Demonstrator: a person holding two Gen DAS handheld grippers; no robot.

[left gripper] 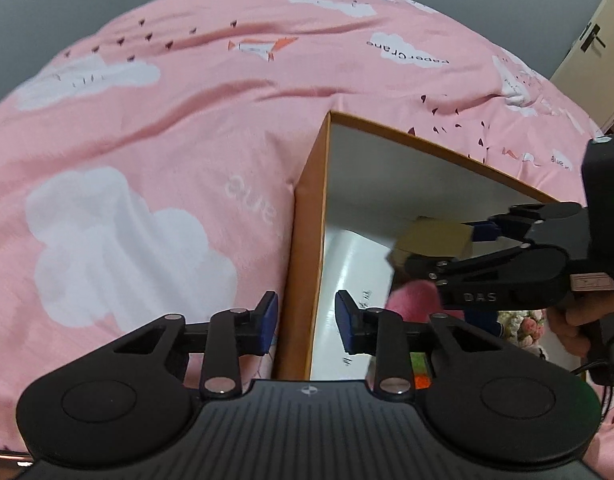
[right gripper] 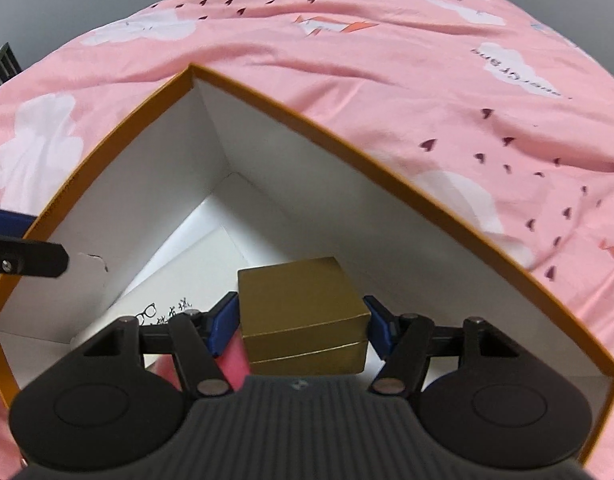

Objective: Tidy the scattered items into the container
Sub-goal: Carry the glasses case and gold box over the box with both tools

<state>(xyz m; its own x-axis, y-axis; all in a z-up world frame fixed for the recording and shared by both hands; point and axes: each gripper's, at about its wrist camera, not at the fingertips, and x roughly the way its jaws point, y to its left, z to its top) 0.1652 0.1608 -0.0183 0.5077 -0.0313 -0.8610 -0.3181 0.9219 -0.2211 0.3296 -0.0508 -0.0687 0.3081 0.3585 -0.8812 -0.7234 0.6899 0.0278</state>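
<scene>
A pink cloud-print duvet (right gripper: 387, 80) lay under the orange-rimmed white box (right gripper: 347, 148), whose wall the left gripper (left gripper: 306, 322) straddled — jaws apart — while the right gripper (right gripper: 303, 322) clamped a gold box (right gripper: 303, 308) over its interior.

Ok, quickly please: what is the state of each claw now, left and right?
Left claw: open, straddling the orange box wall, holding nothing.
Right claw: closed on the gold box, over the orange box interior.

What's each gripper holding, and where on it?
Right gripper clamps the gold box by its two opposite side walls. Left gripper holds nothing; it straddles the orange container's wall, open.
</scene>
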